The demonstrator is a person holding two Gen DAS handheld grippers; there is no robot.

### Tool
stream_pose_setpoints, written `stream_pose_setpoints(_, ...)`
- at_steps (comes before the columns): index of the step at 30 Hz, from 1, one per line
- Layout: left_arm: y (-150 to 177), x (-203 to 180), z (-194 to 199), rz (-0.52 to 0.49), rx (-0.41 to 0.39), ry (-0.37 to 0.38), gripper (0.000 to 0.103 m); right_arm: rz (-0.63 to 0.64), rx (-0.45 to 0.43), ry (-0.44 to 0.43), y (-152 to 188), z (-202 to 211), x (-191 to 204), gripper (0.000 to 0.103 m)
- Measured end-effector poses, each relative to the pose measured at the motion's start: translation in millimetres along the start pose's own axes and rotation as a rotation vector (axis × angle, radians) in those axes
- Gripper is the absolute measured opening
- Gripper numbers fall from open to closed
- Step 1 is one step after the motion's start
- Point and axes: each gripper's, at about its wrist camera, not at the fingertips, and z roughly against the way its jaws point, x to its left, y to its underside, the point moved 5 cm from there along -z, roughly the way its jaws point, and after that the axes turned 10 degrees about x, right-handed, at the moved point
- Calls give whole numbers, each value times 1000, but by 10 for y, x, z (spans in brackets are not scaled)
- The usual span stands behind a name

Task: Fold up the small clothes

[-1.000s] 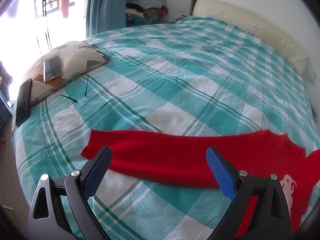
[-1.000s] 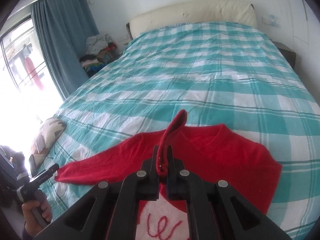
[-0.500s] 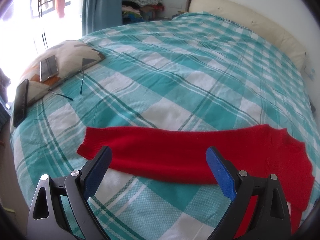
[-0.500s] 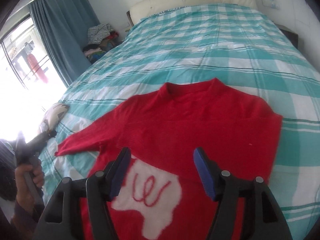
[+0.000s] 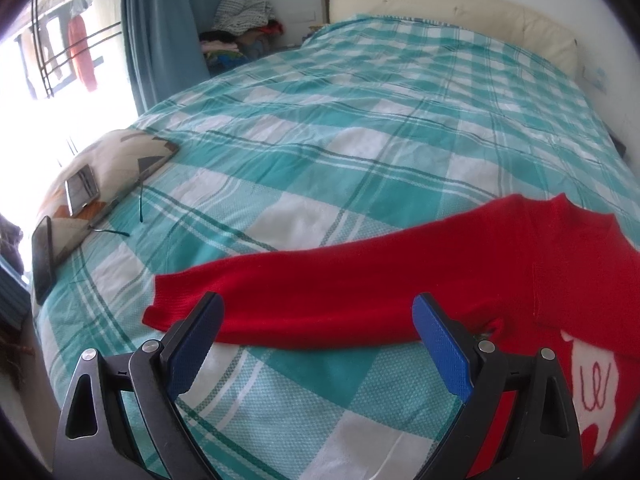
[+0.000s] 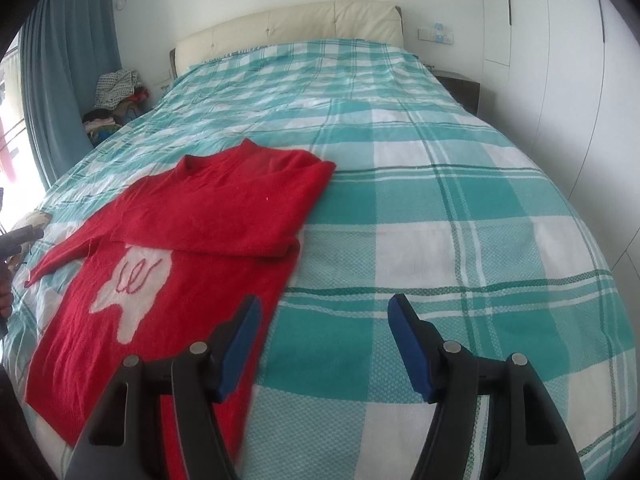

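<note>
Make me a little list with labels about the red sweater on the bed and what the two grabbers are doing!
sweater: red sweater, lying flat on the checked bed
right sleeve: folded across the chest
left sleeve: left sleeve stretched out straight, not folded yet
picture on it: white patch with red squiggles
left gripper: open, above the left sleeve
right gripper: open, holding nothing

No printed words, brand names or numbers can be read anywhere. The one mark is a looping red squiggle, somewhat like a cursive "w", stitched on the white patch point(image 6: 130, 288) of the red sweater point(image 6: 208, 216).
</note>
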Motion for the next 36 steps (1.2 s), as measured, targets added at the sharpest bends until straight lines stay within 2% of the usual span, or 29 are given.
stream_pose_setpoints(3, -67, -145, -38, -33, -14, -8, 96, 44, -21, 31, -7, -10, 119, 70)
stream_pose_setpoints(6, -89, -235, -35, -53, -24, -8, 96, 77, -5, 45, 48, -66, 201, 70)
stream_pose_setpoints(13, -75, -341, -100, -79, -24, -1, 101, 75, 6, 41, 84, -104, 200, 70)
stream_pose_setpoints(17, -107, -304, -305, -81, 110, 143, 101, 83, 1, 42, 85, -81, 213, 70)
stream_pose_setpoints(20, -233, -80, -368, -97, 141, 209, 101, 93, -5, 57, 84, -58, 211, 70)
stream_pose_setpoints(25, -470, 601, -632, -97, 182, 163, 101, 80, -7, 25, 62, -35, 219, 70)
stream_pose_setpoints(30, -523, 1388, -1202, 145, 347, 299, 101, 103, -7, 19, 55, -34, 279, 70)
stream_pose_setpoints(34, -403, 1617, -1544, 225, 421, 275, 100, 112, 1, 29, 74, -55, 286, 70)
stream_pose_setpoints(36, -333, 1633, -1647, 243, 444, 273, 93, 103, 3, 29, 76, -62, 262, 70)
